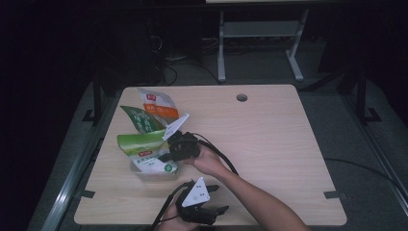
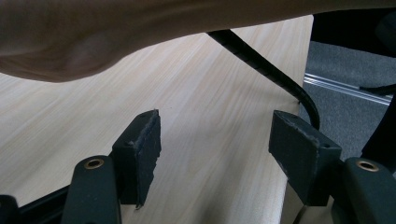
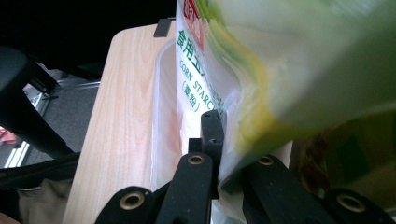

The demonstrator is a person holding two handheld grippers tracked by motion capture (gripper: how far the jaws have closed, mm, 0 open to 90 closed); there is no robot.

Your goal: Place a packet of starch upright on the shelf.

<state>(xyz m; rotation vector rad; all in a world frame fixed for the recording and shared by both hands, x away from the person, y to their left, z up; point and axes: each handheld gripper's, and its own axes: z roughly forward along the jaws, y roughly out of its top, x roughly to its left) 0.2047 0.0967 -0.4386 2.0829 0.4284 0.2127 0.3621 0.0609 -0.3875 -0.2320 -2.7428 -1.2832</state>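
Corn starch pouch point(image 1: 146, 150), green and white, sits left of centre in the high view, its lower end going into a clear plastic container point(image 1: 155, 172) on the wooden table point(image 1: 269, 139). In the right gripper view the same pouch point(image 3: 280, 70) takes up the upper right of the frame, with the container's clear wall point(image 3: 163, 116) just left of it.

Right gripper point(image 1: 182, 144) is at frame centre in the high view, reaching left to the pouch's right edge. Its jaws are clamped nearly together on that edge, film pinched between them; the pinch sits at bottom centre of the right gripper view point(image 3: 219, 140).

Left gripper point(image 1: 199, 204) is at bottom centre of the high view, near the table's front edge, well apart from the pouch. Its jaws are spread wide with nothing between them, just bare tabletop showing through the gap in the left gripper view point(image 2: 215, 154). The forearm crosses the top of that view.

Two more pouches lie in the upper left of the high view: a dark green one point(image 1: 139, 118) and an orange and white one point(image 1: 159, 105), beside the corn starch pouch.

Step looks like seating the pouch in the container. To do it well:
- keep the pinch firm, since the film is slippery and the hold is only on the edge
- guide the pouch bottom inside the wall, not over the rim
- lower straight, because the container is light and could slide or tip
- bring the left gripper over to steady the container if it shifts
- release only once the pouch rests on the container floor
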